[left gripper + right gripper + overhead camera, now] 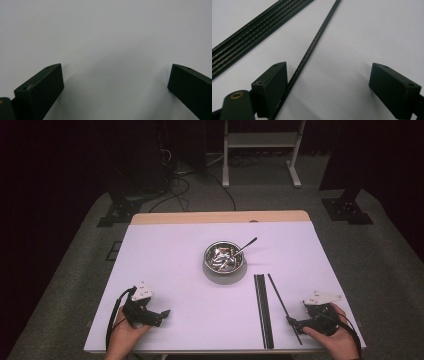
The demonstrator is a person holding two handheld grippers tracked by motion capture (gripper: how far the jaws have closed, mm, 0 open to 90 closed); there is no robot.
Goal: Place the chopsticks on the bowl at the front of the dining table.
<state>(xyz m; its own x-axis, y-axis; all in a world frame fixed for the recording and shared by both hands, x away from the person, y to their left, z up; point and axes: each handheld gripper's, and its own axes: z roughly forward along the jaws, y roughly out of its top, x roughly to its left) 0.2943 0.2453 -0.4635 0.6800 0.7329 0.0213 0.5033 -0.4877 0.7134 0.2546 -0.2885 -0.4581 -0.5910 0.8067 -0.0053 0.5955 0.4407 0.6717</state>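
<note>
A single thin black rod (281,300) lies slanted on the white table (170,255), right of a tight bundle of several black rods (263,312). My right gripper (292,321) rests at the front right with its jaws open. In the right gripper view the single rod (317,37) runs just inside the left jaw of this gripper (329,66), with the bundle (254,32) farther left. My left gripper (164,313) sits at the front left, open. Bare table lies between the jaws of the left gripper (116,68).
A shiny metal bowl (207,256) stands at the table's middle with a metal utensil (247,244) leaning out toward the back right. A wooden strip (220,217) edges the far side. Beyond it are cables and a white stand (260,150) on the floor.
</note>
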